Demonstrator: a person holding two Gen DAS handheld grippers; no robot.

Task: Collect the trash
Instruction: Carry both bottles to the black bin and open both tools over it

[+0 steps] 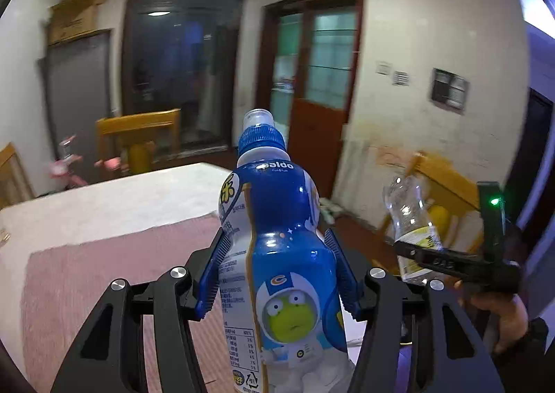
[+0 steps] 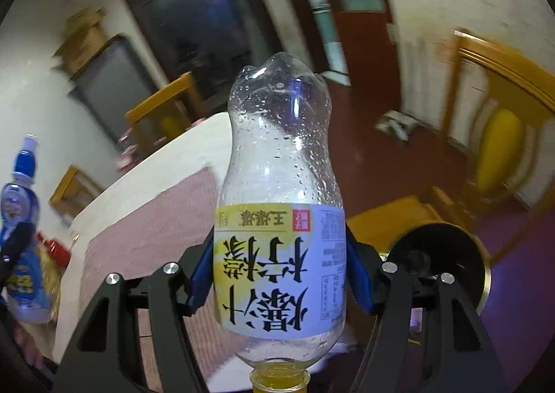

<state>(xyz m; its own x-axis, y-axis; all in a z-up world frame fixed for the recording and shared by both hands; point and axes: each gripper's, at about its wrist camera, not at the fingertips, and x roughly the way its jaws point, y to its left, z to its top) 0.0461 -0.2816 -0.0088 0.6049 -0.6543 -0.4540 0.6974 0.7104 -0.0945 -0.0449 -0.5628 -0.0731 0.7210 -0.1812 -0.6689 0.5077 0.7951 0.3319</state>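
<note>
Blue bottle centre frame in left wrist view, cap up, cartoon astronaut label facing camera. Clamped at mid-body by left gripper; blue pads pressed against both sides, so closed on it. Same bottle visible at left edge of right wrist view, blurred.

Clear bottle centre frame in right wrist view, inverted: yellow cap at bottom edge, base toward top, droplets inside, yellow-and-lilac label upside down. Gripped across the label by right gripper, blue pads tight on both flanks. Also seen at right of left wrist view, in the black gripper with a green LED, hand below it at lower right.

Table behind both bottles at left centre, white top with pink cloth. Yellow wooden chairs beyond the table and at right. Dark window upper centre, red-brown door right of it. Background heavily motion-blurred.
</note>
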